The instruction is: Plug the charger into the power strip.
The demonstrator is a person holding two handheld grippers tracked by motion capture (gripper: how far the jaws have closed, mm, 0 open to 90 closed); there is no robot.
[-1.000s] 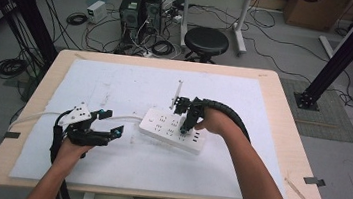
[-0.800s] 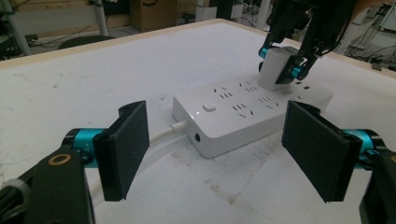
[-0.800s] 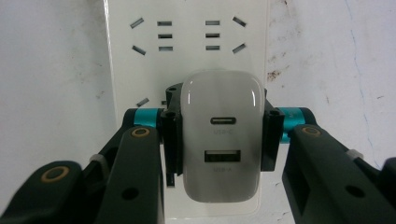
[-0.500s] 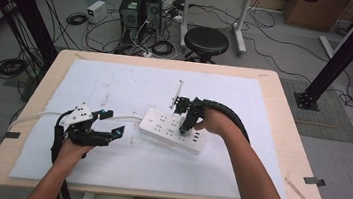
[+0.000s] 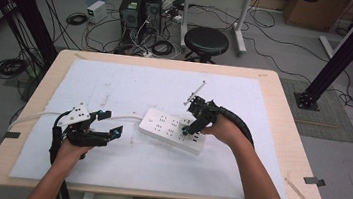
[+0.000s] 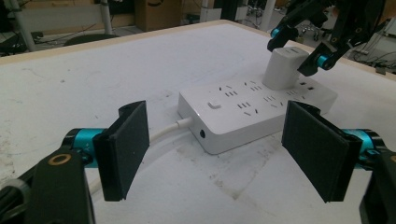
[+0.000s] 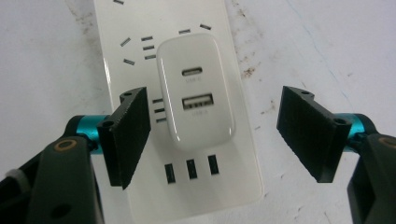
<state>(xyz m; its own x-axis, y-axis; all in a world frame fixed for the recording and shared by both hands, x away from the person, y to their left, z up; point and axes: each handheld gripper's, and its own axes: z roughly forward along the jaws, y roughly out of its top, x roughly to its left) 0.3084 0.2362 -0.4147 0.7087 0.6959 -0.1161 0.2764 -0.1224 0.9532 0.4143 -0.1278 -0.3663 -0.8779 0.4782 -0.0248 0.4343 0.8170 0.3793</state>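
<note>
The right tongs (image 7: 215,135) hang wide apart over the USB charger (image 7: 196,91) plugged into the power strip (image 5: 173,130), ready to grab. The left tongs (image 6: 224,149) wait beside the strip, wide apart and holding nothing.

power strip (image 5: 173,131) white | charger (image 7: 194,88) white | gripper (image 6: 224,149) pads black, teal collars

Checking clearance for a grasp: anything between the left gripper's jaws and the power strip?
Just the strip's white cable on bare table cover, per the left gripper view. The left gripper is open, short of the power strip.
</note>
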